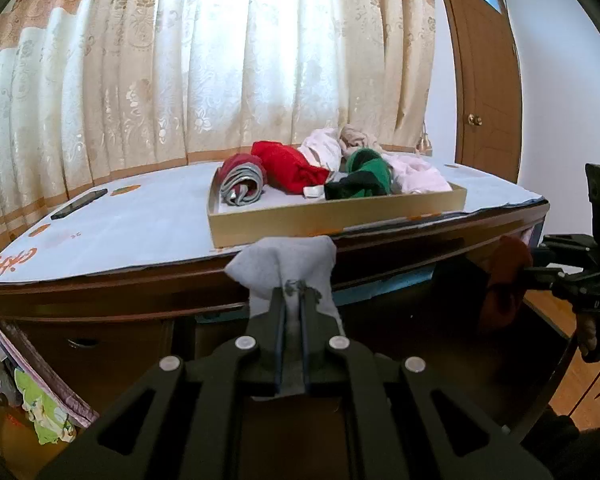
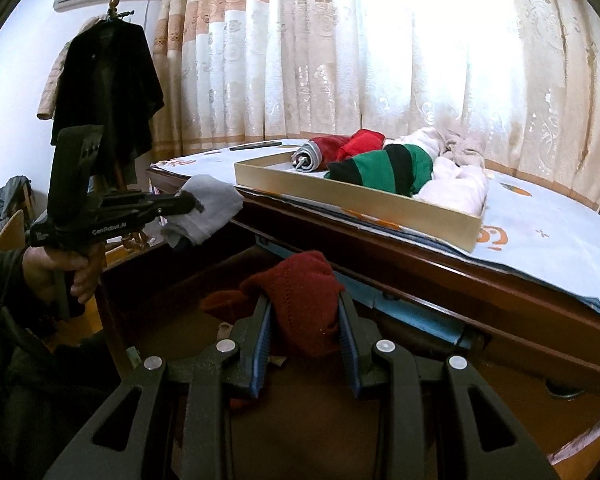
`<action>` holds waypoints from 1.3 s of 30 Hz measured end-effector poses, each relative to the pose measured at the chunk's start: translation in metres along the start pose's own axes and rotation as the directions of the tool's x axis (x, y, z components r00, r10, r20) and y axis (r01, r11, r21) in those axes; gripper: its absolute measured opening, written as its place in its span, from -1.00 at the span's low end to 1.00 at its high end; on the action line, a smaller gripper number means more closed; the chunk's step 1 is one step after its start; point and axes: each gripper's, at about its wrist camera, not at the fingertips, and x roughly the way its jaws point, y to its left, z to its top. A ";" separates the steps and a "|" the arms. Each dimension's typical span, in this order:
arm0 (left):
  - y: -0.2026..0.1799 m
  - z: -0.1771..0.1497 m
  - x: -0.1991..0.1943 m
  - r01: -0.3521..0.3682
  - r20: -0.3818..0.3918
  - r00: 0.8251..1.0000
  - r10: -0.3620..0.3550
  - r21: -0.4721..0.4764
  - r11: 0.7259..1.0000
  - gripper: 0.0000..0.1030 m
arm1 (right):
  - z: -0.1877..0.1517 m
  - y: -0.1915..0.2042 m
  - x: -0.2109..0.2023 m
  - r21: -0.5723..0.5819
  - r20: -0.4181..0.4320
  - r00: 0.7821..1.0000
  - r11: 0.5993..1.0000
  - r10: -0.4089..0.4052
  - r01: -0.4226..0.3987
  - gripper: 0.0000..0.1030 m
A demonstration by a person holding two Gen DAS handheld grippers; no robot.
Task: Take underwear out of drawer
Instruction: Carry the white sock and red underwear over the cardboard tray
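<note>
My left gripper (image 1: 296, 286) is shut on a pale grey piece of underwear (image 1: 290, 260), held up in front of the wooden table's edge; it also shows in the right wrist view (image 2: 210, 208). My right gripper (image 2: 304, 300) is shut on a dark red knitted piece of underwear (image 2: 304, 296), held above the open drawer (image 2: 172, 300) under the tabletop. The red piece shows at the right of the left wrist view (image 1: 504, 280). Several folded pieces, red, grey, green-black and pink, lie in a shallow cardboard tray (image 1: 332, 216) on the table.
The table (image 1: 120, 216) has a light printed cover and a dark phone (image 1: 80, 203) at its back left. Curtains hang behind. A brown door (image 1: 484, 72) is at the right; a coat rack with dark coats (image 2: 108, 80) at the left.
</note>
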 end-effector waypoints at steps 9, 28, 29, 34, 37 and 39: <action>-0.002 0.018 -0.003 -0.003 0.011 1.000 0.002 0.018 1.000 -0.93 | 0.028 0.004 -0.007 -0.013 0.034 0.999 1.000 0.017 -0.016 -0.35; 0.005 0.076 0.017 -0.019 -0.013 1.000 0.020 0.063 0.998 -0.93 | 0.109 -0.006 0.006 0.015 0.063 0.998 1.000 0.026 -0.027 -0.35; 0.005 0.078 0.018 -0.018 -0.015 1.000 0.019 0.066 0.998 -0.93 | 0.113 -0.007 0.008 0.015 0.061 0.998 1.000 0.024 -0.025 -0.35; 0.010 0.083 0.027 -0.014 -0.028 0.999 0.015 0.065 0.998 -0.93 | 0.127 -0.012 0.018 0.023 0.054 0.998 0.999 0.022 -0.023 -0.35; 0.013 0.086 0.031 -0.012 -0.040 0.999 0.014 0.055 0.998 -0.93 | 0.135 -0.012 0.024 0.025 0.051 0.998 0.999 0.024 -0.025 -0.35; 0.016 0.089 0.034 -0.011 -0.046 0.999 0.013 0.053 0.999 -0.93 | 0.140 -0.014 0.028 0.028 0.046 0.999 0.999 0.019 -0.021 -0.35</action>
